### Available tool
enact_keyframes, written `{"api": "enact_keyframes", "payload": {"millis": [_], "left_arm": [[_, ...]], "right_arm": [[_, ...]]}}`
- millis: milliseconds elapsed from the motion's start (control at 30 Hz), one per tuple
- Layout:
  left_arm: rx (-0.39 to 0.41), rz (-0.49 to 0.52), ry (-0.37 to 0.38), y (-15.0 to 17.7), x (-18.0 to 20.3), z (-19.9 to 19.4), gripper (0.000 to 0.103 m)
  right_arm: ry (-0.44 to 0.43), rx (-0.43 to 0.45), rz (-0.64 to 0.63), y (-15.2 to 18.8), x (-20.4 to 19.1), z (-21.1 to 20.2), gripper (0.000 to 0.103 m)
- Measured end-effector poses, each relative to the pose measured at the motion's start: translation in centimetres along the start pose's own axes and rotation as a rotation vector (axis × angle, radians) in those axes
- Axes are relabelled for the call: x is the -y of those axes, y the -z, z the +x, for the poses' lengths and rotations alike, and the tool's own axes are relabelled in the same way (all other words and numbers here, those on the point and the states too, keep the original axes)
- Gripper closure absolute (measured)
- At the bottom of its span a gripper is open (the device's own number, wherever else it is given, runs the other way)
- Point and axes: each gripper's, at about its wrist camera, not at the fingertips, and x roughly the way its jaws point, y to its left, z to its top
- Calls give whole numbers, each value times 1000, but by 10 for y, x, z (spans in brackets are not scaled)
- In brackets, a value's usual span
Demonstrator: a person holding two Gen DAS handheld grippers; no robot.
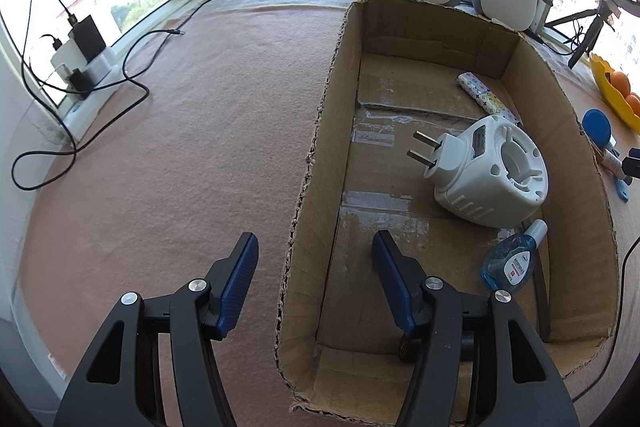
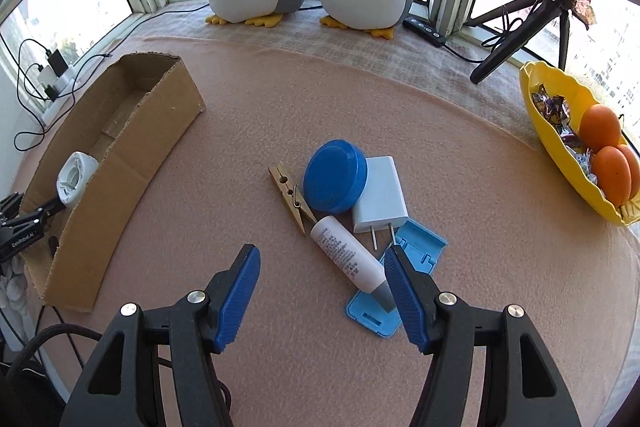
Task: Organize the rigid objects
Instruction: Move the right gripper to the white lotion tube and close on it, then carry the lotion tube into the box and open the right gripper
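— Grippers first: what is your left one doing?
— Your left gripper (image 1: 315,238) is released, jaws wide. They straddle the near left wall of the cardboard box (image 1: 340,87) and neither pad presses on it.
— And inside the box?
— From your left gripper, a patterned tube (image 1: 486,97) lies against the far right wall at one o'clock. The white plug-in unit (image 1: 488,171) lies on its side at two o'clock, with its prongs pointing to nine. The small blue bottle (image 1: 510,263) lies at three o'clock, just beside the unit.
— Now your right hand?
— Your right gripper (image 2: 322,251) is also released and holds nothing. It hangs over the pink cloth (image 2: 480,267), the box well off at ten o'clock.
— What sits ahead of it?
— A tight pile at twelve to one o'clock. The wooden clothespin (image 2: 290,201) is on the left, then the blue round lid (image 2: 335,177), which overlaps the white charger (image 2: 380,195). The white tube (image 2: 348,255) slants towards five o'clock. Its grey tip rests on the light-blue stand (image 2: 416,241), right by your right-hand pad.
— Further right?
— A yellow bowl (image 2: 560,155) of oranges (image 2: 600,127) at two o'clock, well apart from the pile.
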Motion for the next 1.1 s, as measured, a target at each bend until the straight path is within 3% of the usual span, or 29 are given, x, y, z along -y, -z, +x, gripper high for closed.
{"api": "enact_keyframes", "payload": {"millis": [367,500,700,800,1100], "left_arm": [[-1,-1,0,0,0,0,43],[-1,-2,2,0,0,1,43],[-1,-2,2,0,0,1,43],[-1,-3,3,1,0,1,43],[2,-8,9,2,1,2,43]], "right_arm": [[6,-79,-20,-3,4,23,54],[-8,-106,-19,-2,1,27,73],[-21,-142,-21,0,-9,33,76],[-25,-158,-10,1,-12,36,85],[-26,-160,49,8,-20,29,85]]}}
